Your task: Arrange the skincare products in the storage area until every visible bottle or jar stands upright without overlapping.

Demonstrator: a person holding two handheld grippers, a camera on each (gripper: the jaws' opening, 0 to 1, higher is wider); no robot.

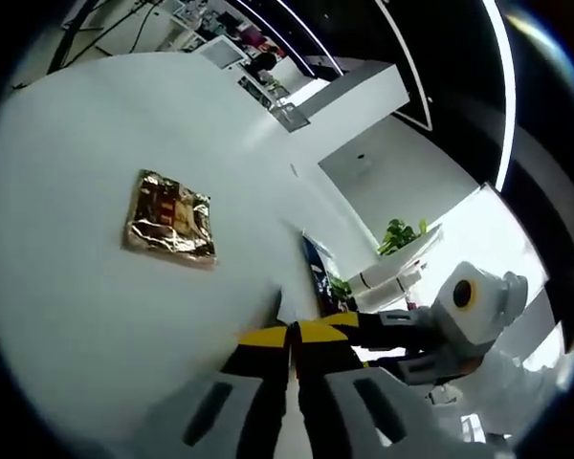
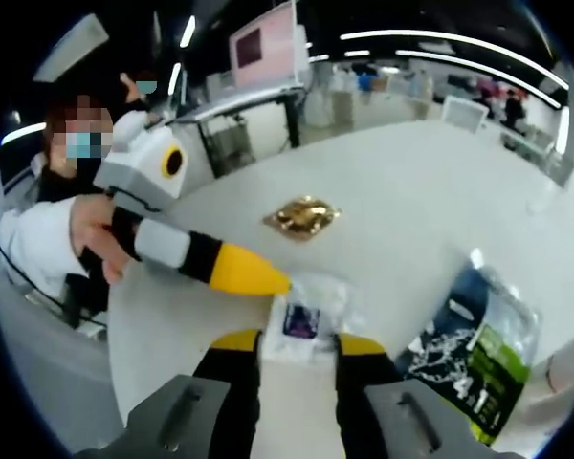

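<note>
While the right gripper point(image 2: 287, 344) stands open around the small clear sachet point(image 2: 301, 320) lying flat on the white table point(image 2: 430, 191), the left gripper point(image 2: 244, 273) comes beside it with its jaws closed on nothing. I think the right should close gently on the sachet edge. The gold packet point(image 2: 302, 217) lies further away, the dark pouch point(image 2: 474, 354) near
</note>
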